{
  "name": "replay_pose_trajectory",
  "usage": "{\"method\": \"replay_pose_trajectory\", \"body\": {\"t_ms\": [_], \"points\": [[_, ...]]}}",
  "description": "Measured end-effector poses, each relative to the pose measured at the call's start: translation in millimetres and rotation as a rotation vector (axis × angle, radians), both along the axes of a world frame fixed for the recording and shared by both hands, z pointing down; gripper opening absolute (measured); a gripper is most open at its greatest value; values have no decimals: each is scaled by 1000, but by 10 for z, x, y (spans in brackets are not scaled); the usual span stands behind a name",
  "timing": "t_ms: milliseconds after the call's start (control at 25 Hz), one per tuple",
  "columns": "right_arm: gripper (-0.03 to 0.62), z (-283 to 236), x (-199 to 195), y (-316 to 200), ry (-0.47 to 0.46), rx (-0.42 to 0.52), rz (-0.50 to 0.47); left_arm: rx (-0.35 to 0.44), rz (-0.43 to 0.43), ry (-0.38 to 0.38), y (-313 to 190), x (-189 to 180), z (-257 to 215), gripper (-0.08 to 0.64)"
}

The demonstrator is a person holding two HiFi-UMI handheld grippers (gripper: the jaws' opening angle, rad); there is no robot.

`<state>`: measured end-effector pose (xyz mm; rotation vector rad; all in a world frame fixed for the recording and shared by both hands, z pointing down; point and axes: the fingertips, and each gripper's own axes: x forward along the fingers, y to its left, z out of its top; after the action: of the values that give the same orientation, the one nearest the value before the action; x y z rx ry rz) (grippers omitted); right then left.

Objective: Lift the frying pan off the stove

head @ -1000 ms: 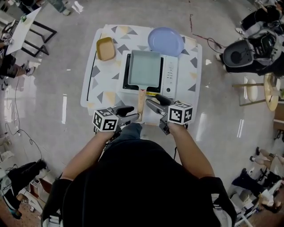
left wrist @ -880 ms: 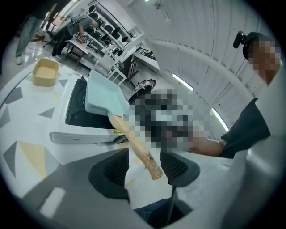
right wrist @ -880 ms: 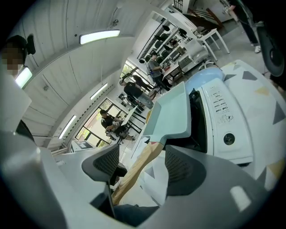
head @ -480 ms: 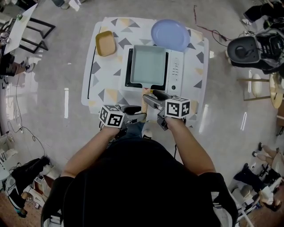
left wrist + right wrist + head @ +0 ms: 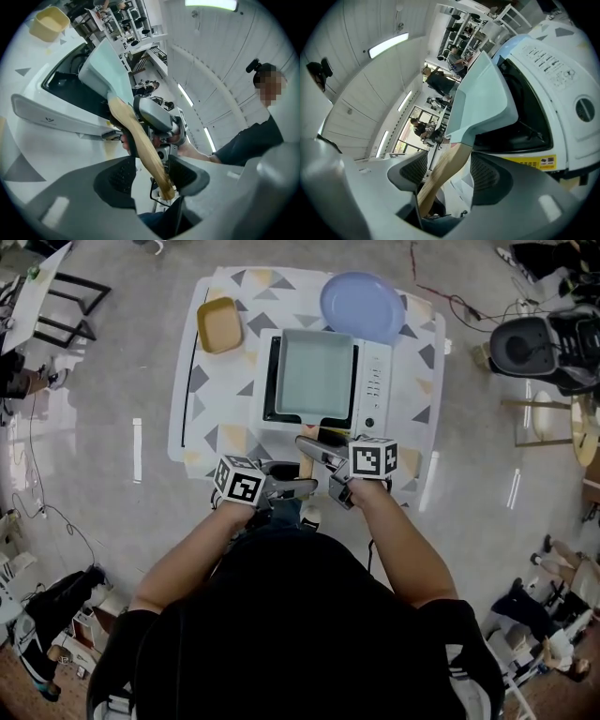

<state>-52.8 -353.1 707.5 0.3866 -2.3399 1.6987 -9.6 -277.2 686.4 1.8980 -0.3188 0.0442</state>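
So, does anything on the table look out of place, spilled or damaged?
Nothing stands out: the frying pan sits squarely on the stove, the blue plate and yellow dish lie empty beyond it, and nothing is spilled.

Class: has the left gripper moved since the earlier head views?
Yes. Against the white tabletop stove, the left gripper has shifted right, its jaws now astride the pan's wooden handle.

Overhead plus close-ups (handle point(image 5: 140, 145) shared)
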Motion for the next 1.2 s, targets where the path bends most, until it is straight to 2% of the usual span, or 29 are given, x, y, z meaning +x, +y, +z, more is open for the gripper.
{"method": "replay_pose_trajectory", "body": {"t_ms": [400, 640, 1200], "points": [[269, 34, -178, 13, -98, -103, -28, -32, 53, 73, 31, 69, -15, 172], [232, 56, -200, -6, -139, -168, 7, -57, 64, 100, 39, 73, -11, 161], [233, -65, -180, 70, -184, -212, 65, -53, 49, 150, 120, 75, -202, 167]]}}
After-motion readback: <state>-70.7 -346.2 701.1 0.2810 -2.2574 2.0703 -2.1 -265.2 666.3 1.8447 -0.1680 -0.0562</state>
